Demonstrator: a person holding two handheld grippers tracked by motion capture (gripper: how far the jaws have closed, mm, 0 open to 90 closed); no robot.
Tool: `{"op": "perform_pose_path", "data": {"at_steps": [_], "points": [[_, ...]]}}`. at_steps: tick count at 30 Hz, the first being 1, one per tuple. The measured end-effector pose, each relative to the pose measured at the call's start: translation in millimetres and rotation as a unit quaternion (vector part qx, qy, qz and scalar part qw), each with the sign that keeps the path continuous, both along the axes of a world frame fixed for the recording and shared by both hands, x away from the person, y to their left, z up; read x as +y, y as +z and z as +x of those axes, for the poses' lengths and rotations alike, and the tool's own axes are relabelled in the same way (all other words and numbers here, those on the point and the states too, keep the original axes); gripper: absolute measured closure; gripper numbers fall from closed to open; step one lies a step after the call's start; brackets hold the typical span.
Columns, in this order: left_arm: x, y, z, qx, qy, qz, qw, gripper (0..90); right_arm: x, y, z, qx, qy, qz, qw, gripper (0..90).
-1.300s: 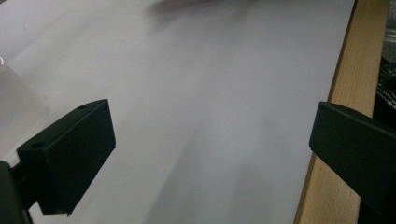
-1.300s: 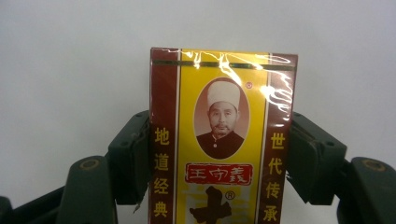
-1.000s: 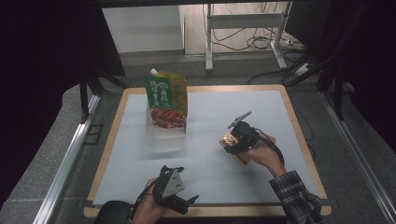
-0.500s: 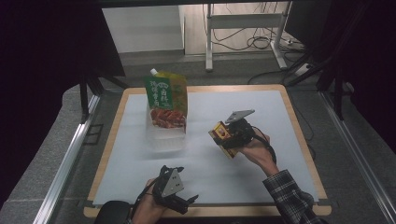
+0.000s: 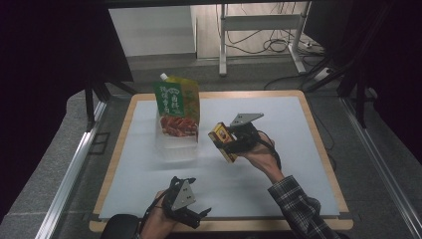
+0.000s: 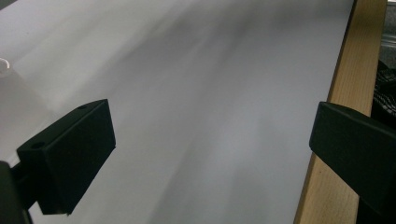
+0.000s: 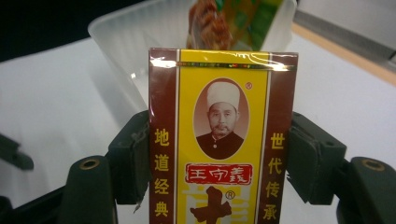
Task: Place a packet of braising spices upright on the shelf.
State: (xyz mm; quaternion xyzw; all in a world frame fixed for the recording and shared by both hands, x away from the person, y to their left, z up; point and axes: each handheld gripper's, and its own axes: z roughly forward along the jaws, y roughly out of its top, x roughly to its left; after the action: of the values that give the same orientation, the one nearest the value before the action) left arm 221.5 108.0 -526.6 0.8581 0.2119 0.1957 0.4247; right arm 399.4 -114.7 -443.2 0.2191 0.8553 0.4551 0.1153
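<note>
While the right tool carries its load: the work in hand looks like packing the small box into the container where the pouch already stands
Right tool (image 5: 230,143): closed on the yellow and maroon box (image 7: 222,140), one jaw pressed against each long side, so the printed face stays turned to the right gripper view
Why held so: gripping the narrow sides leaves the top end of the box free, which I judge suits sliding it end-first into an open container
Box and tool: the box stands upright between the jaws, its lower part down among them and its upper end rising clear above them
Box on the high view: the box (image 5: 222,140) hangs above the tabletop (image 5: 298,129), tilted, just right of the container and apart from it
Container (image 5: 175,146): a clear plastic tub resting on the tabletop; its rim (image 7: 140,28) lies straight beyond the box in the right gripper view, near but not touching
Pouch (image 5: 177,107): a green spouted pouch standing upright in the tub, leaning on its wall, likely placed there as the first item
Left tool (image 5: 191,215): jaws spread wide with nothing between them, held low at the near edge of the tabletop, probably parked out of the way
Left tool's outlook: bare white surface (image 6: 210,116) and the wooden edge strip (image 6: 336,121)
</note>
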Motion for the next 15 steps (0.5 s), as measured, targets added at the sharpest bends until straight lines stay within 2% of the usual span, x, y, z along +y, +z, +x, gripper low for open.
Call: {"op": "perform_pose_path", "data": {"at_steps": [15], "points": [[0.2,0.3,-0.5,0.000,0.001,-0.003,1.0000,0.2,42.8,7.0,11.8,-0.013,0.032,0.034,0.9988,31.8]]}}
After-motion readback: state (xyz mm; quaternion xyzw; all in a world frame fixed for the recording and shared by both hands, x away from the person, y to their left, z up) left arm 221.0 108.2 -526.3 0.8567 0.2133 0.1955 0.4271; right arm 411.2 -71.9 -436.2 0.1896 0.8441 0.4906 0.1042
